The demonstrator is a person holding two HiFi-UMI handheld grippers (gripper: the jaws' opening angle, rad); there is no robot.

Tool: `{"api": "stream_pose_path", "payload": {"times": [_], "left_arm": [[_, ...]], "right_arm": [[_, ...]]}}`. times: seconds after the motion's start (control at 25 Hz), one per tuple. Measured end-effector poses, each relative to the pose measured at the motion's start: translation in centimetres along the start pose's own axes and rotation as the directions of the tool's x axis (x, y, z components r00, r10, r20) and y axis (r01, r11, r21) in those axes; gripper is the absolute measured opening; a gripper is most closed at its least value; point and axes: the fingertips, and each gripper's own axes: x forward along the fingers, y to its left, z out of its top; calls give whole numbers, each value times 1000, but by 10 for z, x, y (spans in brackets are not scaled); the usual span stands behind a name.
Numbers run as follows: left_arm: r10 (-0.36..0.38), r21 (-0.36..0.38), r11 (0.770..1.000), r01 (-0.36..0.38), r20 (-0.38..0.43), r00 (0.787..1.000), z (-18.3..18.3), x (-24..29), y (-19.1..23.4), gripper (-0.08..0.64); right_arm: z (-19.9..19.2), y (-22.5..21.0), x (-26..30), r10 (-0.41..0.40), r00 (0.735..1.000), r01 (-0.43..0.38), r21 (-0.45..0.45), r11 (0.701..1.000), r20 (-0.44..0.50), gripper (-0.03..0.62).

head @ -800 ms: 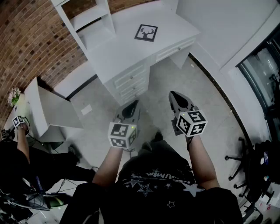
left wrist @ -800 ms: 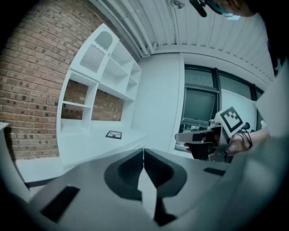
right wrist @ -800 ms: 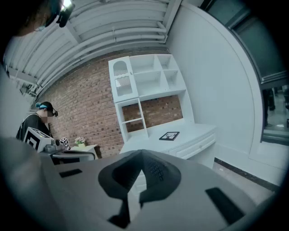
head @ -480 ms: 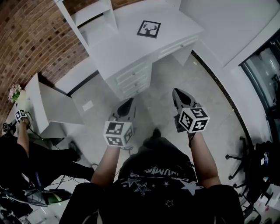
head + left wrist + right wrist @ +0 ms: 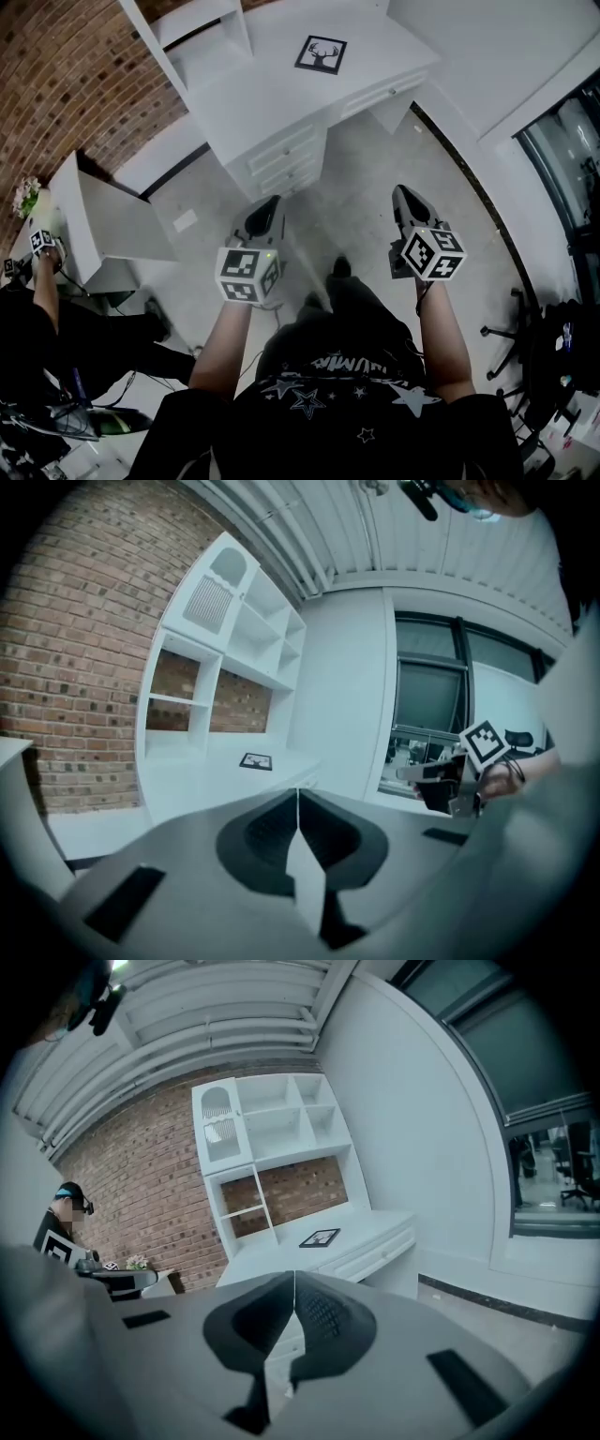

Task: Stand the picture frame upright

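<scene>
Deer-print picture frame [image 5: 321, 54] lies flat on desk [image 5: 253, 89]; left hand-held gripper [image 5: 268, 202] and right hand-held gripper [image 5: 405, 191] closed, empty.

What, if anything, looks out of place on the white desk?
The frame lies flat on the desk, picture side up, instead of standing upright. Nothing else there looks askew, spilled or damaged.

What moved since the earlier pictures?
The left gripper slid a bit leftward and the right gripper a bit rightward, so they stand wider apart. Nothing was grabbed or let go. The picture frame still lies flat on the desk, and both grippers stay shut, empty.
</scene>
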Motion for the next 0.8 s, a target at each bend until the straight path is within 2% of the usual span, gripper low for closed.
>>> {"api": "stream_pose_path", "payload": {"times": [0.12, 0.32, 0.48, 0.8], "left_arm": [[21, -28, 999, -21, 0, 1000, -3, 6, 11, 20], [52, -58, 997, -53, -31, 998, -11, 27, 26, 19], [73, -70, 995, -76, -45, 996, -7, 58, 35, 20], [127, -76, 988, -133, -74, 989, 16, 133, 45, 19]], "right_arm": [[-1, -10, 7, -16, 1000, 16, 4, 1000, -14, 15], [0, -28, 38, -47, 998, 45, -40, 998, -47, 15], [6, -41, 81, 7, 998, -7, -4, 1000, -70, 15], [36, -76, 170, 88, 989, -88, 1, 996, -121, 15]]}}
